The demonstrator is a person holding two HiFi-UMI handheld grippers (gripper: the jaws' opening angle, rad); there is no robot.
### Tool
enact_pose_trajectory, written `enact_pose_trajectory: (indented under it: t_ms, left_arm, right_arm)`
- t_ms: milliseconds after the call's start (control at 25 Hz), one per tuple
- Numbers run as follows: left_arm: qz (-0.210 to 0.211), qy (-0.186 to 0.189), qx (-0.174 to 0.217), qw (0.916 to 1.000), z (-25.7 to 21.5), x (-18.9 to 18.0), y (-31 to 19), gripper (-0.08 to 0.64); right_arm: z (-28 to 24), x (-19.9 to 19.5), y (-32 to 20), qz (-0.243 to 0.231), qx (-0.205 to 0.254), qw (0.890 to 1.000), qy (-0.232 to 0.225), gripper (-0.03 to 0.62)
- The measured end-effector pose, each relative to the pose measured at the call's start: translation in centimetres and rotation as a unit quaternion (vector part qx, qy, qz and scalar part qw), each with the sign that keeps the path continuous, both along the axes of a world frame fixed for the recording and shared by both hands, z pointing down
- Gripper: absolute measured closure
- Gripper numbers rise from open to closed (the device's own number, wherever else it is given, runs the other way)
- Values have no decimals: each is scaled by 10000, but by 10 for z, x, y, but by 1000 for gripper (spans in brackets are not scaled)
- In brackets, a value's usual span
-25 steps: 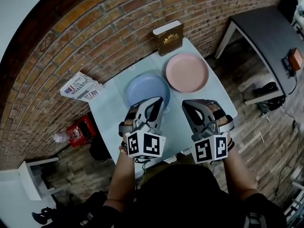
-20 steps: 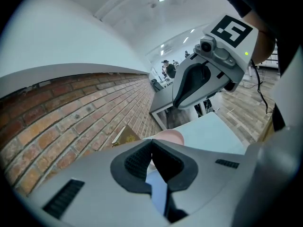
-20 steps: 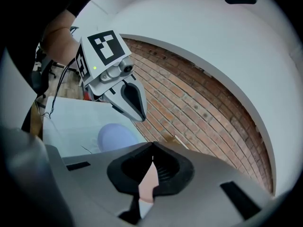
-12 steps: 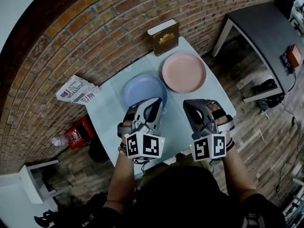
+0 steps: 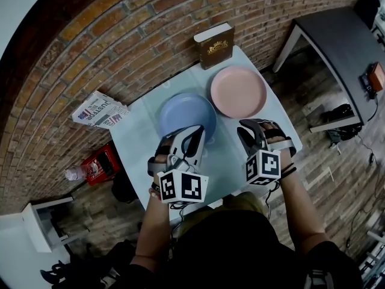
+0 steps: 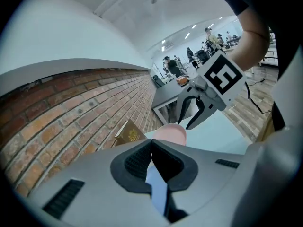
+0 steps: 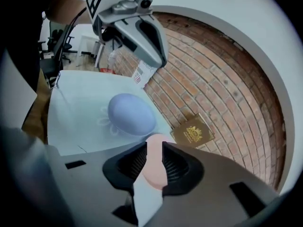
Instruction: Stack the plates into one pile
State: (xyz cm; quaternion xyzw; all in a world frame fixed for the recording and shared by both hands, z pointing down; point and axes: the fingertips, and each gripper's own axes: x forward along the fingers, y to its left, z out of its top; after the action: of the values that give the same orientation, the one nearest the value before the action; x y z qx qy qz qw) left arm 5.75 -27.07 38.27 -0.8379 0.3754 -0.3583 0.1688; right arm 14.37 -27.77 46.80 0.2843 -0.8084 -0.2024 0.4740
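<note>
**Two plates side by side, both grippers empty**

The left gripper (image 6: 151,144) has its jaws together at the tips, with nothing between them. It hangs over the pale table (image 5: 137,142), and in the head view its tips sit above the near rim of the blue plate (image 5: 187,113). So that plate lies just ahead of and below this gripper. A sliver of blue shows in the left gripper view, low behind the closed pads.

The right gripper (image 7: 155,146) stands a narrow way apart and its jaws are opening. The pads press on nothing. The pink plate (image 5: 238,91) shows through the gap, but it lies on the table beyond the tips, ahead of this gripper and clear of it. From this gripper the blue plate is ahead and to the left.

The plates lie flat, just beside each other, the pink one to the right of the blue. Whether their rims touch cannot be told. Neither rests on the other.

Farther ahead of the right gripper, past the pink plate, a brown book (image 5: 215,46) stands at the table's far edge by the brick wall (image 5: 108,35). Off to the left of the left gripper, a newspaper (image 5: 99,110) lies beyond the table's edge.
</note>
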Motion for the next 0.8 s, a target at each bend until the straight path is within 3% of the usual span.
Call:
enact_pose_trajectory:
  t_ms: [200,560,800]
  left_arm:
    - [-142,38,-27,9999,5,-10,-2,538]
    - [-353,-3,-123,9993,12,-22,-6,538]
    - [-439,-39,-183,9989,17,-26,-10,538]
  right_arm:
    - [45,7,-17,-61,-350,9986,397,476]
    - [121,16,-45,-99,-966,9913,891,469]
    - [152,14,-57,-119,-1139,9871,1120,469]
